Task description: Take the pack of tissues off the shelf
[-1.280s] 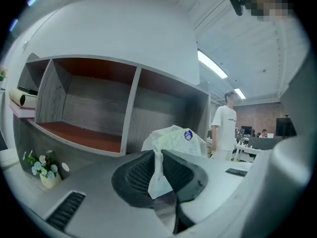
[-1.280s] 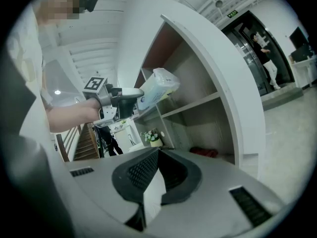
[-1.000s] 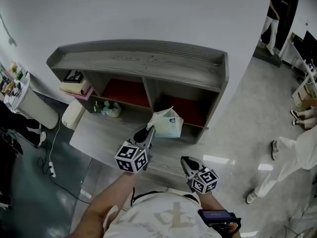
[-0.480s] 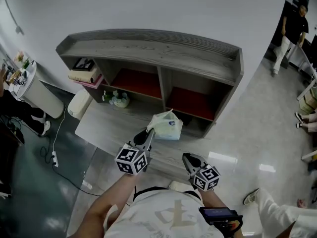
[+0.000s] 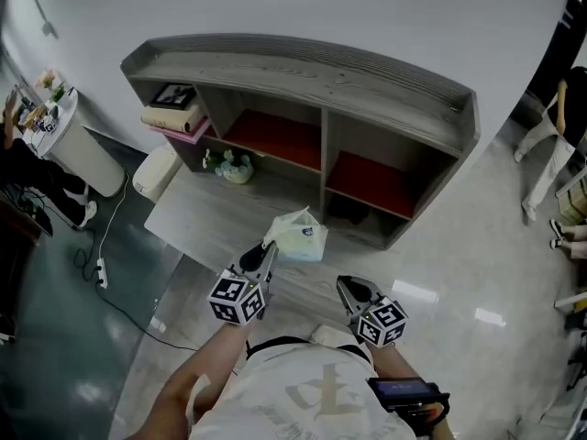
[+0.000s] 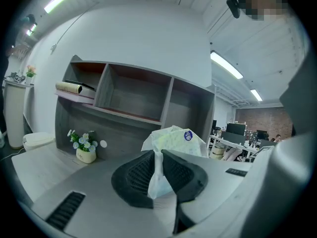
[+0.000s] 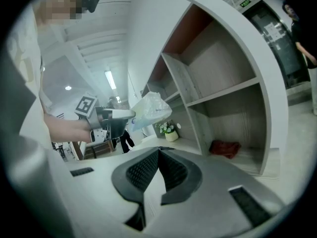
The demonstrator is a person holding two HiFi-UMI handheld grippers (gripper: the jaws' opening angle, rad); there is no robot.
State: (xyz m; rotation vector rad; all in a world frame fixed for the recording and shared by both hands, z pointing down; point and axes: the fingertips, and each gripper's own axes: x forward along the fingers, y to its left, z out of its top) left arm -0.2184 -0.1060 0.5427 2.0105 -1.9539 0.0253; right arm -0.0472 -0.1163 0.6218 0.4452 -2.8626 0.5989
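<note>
The grey wooden shelf [image 5: 303, 71] fills the twelve o'clock side of the head view, and none of its red-backed compartments holds the pack. Its low counter [image 5: 197, 227] runs out in front toward seven o'clock. The pack of tissues [image 5: 295, 239] hangs clear of the compartments, over the counter's near part, at about one o'clock from the left gripper [image 5: 260, 257], whose jaws pinch a thin fold of the pack's wrapper. The right gripper [image 5: 354, 290], at four o'clock from the pack and well apart from it, has its jaws pressed together on nothing. Since only loose film is gripped, I judge the carry should go slowly and level, without swinging, or the wrapper may slip or tear. The free gripper could support the pack from beneath.
</note>
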